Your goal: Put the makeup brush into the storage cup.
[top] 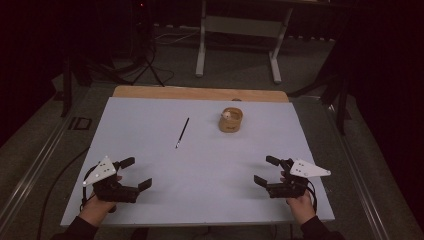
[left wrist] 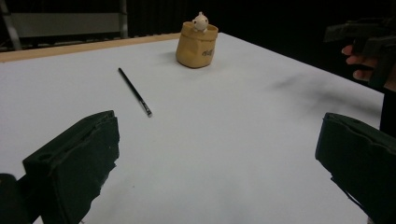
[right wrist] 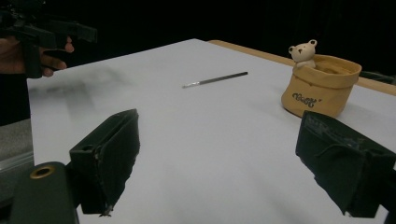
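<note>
Pale blue table — wooden far edge, dark room beyond.

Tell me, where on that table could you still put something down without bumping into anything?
Nearly anywhere. The widest bare patch of the table lies between the left gripper and right gripper, up to the pen. The far left corner beyond the pen is bare too. Things gather only around the tan pouch with its little bear.
</note>
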The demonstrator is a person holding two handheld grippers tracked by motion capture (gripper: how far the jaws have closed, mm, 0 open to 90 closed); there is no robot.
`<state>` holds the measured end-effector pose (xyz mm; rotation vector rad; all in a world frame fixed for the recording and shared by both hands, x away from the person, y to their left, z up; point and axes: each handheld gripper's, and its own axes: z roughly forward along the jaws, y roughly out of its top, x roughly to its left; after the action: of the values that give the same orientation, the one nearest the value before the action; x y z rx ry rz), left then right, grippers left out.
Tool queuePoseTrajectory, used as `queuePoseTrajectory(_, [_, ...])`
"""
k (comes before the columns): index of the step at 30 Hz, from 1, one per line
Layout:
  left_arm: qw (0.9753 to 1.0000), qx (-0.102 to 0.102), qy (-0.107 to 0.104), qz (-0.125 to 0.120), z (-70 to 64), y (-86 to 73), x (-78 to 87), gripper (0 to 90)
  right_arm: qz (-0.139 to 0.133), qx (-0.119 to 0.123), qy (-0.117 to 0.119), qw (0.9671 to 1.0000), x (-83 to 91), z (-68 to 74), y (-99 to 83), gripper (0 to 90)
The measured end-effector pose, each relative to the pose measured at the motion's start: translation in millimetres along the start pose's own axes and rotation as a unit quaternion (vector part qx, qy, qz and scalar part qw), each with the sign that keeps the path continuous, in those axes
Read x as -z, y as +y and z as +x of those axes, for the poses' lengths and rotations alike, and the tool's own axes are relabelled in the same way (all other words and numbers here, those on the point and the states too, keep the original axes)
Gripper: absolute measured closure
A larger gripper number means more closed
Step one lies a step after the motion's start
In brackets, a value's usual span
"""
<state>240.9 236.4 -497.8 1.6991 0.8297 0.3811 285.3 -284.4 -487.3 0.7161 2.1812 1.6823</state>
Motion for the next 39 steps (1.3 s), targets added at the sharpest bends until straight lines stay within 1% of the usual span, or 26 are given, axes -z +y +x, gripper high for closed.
queuePoseTrajectory(1, [1.0000, 0.000, 0.000, 0.000, 0.0, 0.0, 0.0, 0.0, 0.000, 0.000, 0.000, 1.0000, 0.0, 0.0, 0.0, 13.4])
queuePoseTrajectory(2, [0.9999, 0.002, 0.004, 0.010, -0.8, 3.5, -1.7, 0.0, 0.000, 0.000, -0.001, 1.0000, 0.2, 0.0, 0.2, 13.4])
queuePoseTrajectory(4, [0.9999, 0.002, 0.001, 0.014, -1.1, 7.4, -2.6, 0.0, -0.001, 0.000, -0.002, 1.0000, 0.7, -0.2, 0.5, 13.4])
queuePoseTrajectory(5, [0.9998, 0.001, 0.005, 0.018, -1.0, 9.7, -3.2, 0.0, -0.002, 0.000, -0.002, 1.0000, 0.7, -0.2, 0.6, 13.4])
queuePoseTrajectory(10, [0.9997, 0.004, 0.006, 0.023, 0.9, 21.3, -6.3, 0.0, -0.004, 0.003, -0.002, 1.0000, 1.0, 0.0, 1.3, 13.5])
queuePoseTrajectory(12, [0.9996, 0.000, 0.006, 0.029, 2.0, 26.6, -7.5, 0.0, -0.004, 0.002, -0.001, 1.0000, 1.0, -0.1, 1.3, 13.5])
queuePoseTrajectory(13, [0.9992, 0.001, 0.005, 0.040, 3.0, 31.2, -8.1, 0.0, -0.004, 0.002, -0.001, 1.0000, 0.9, -0.1, 1.3, 13.5])
queuePoseTrajectory(14, [0.9990, 0.002, 0.005, 0.044, 3.6, 33.8, -8.4, 0.0, -0.004, 0.003, -0.001, 1.0000, 1.0, 0.0, 1.4, 13.5])
queuePoseTrajectory(16, [0.9991, 0.002, 0.007, 0.042, 4.8, 39.7, -9.6, 0.0, -0.005, 0.001, 0.000, 1.0000, 1.0, -0.1, 1.5, 13.5])
queuePoseTrajectory(18, [0.9988, -0.005, 0.016, 0.046, 6.3, 45.0, -11.5, 0.0, -0.005, 0.001, 0.001, 1.0000, 0.7, -0.3, 1.4, 13.5])
queuePoseTrajectory(20, [0.9987, -0.011, 0.018, 0.047, 7.7, 49.7, -13.9, 0.0, -0.004, 0.002, 0.000, 1.0000, 0.7, -0.1, 1.4, 13.6])
queuePoseTrajectory(21, [0.9985, -0.010, 0.018, 0.050, 8.9, 54.4, -16.8, 0.0, -0.004, 0.002, 0.002, 1.0000, 0.5, 0.1, 1.5, 13.6])
queuePoseTrajectory(25, [0.9983, -0.008, 0.016, 0.055, 9.7, 58.5, -20.0, 0.0, -0.003, 0.003, 0.002, 1.0000, 0.5, 0.1, 1.5, 13.6])
queuePoseTrajectory(26, [0.9978, -0.010, 0.015, 0.064, 10.8, 63.9, -25.8, 0.0, -0.004, 0.003, 0.002, 1.0000, 0.6, 0.1, 1.6, 13.6])
queuePoseTrajectory(27, [0.9978, -0.010, 0.015, 0.064, 10.8, 63.9, -25.8, 0.0, -0.004, 0.003, 0.002, 1.0000, 0.6, 0.1, 1.6, 13.6])
queuePoseTrajectory(29, [0.9974, -0.007, 0.015, 0.070, 11.5, 69.5, -31.1, 0.0, -0.004, 0.002, 0.002, 1.0000, 0.5, 0.0, 1.6, 13.6])
queuePoseTrajectory(31, [0.9974, -0.007, 0.015, 0.070, 11.5, 69.5, -31.1, 0.0, -0.004, 0.002, 0.002, 1.0000, 0.5, 0.0, 1.5, 13.6])
queuePoseTrajectory(32, [0.9973, -0.004, 0.017, 0.071, 12.7, 75.8, -35.6, 0.0, -0.004, 0.002, 0.002, 1.0000, 0.4, -0.1, 1.6, 13.6])
queuePoseTrajectory(35, [0.9963, -0.006, 0.024, 0.083, 13.5, 82.6, -40.5, 0.0, -0.004, 0.002, 0.002, 1.0000, 0.4, -0.1, 1.6, 13.6])
queuePoseTrajectory(37, [0.9960, 0.000, 0.030, 0.084, 14.6, 87.8, -44.4, 0.0, -0.004, 0.001, 0.004, 1.0000, 0.1, -0.3, 1.4, 13.6])
queuePoseTrajectory(38, [0.9960, 0.000, 0.030, 0.084, 14.6, 87.8, -44.4, 0.0, -0.003, 0.001, 0.005, 1.0000, -0.1, -0.4, 1.3, 13.6])
queuePoseTrajectory(39, [0.9959, 0.005, 0.032, 0.085, 15.8, 91.9, -47.6, 0.0, -0.002, 0.001, 0.005, 1.0000, -0.2, -0.4, 1.2, 13.6])
